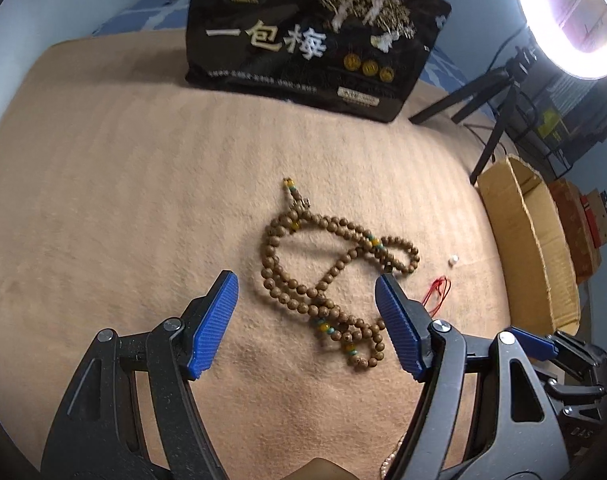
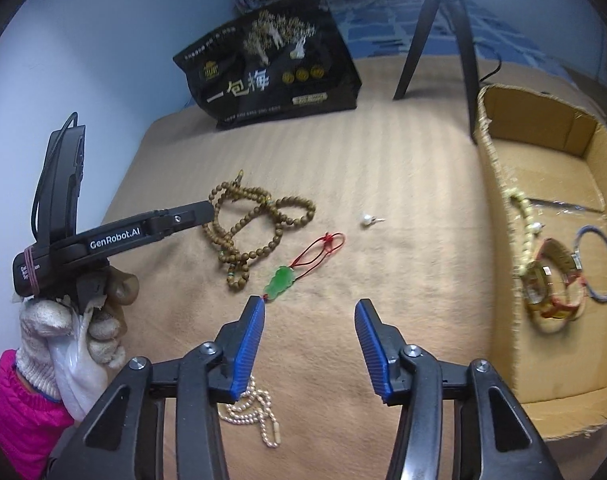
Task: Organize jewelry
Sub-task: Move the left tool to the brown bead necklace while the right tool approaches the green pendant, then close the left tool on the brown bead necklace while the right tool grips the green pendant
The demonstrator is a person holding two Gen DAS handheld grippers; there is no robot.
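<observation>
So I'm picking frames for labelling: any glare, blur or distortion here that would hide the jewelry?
Left wrist view: the ring light blows out the top right corner, but the wooden bead necklace stays sharp. Right wrist view: even light, the jade pendant is clear, while the items in the cardboard box are slightly smeared. Both views: fisheye bending and dark corners.

Brown wooden beads lay tangled on the tan blanket; near them lay a green pendant on red cord, a pearl earring, a pearl string. Bracelets lay in the box.
</observation>
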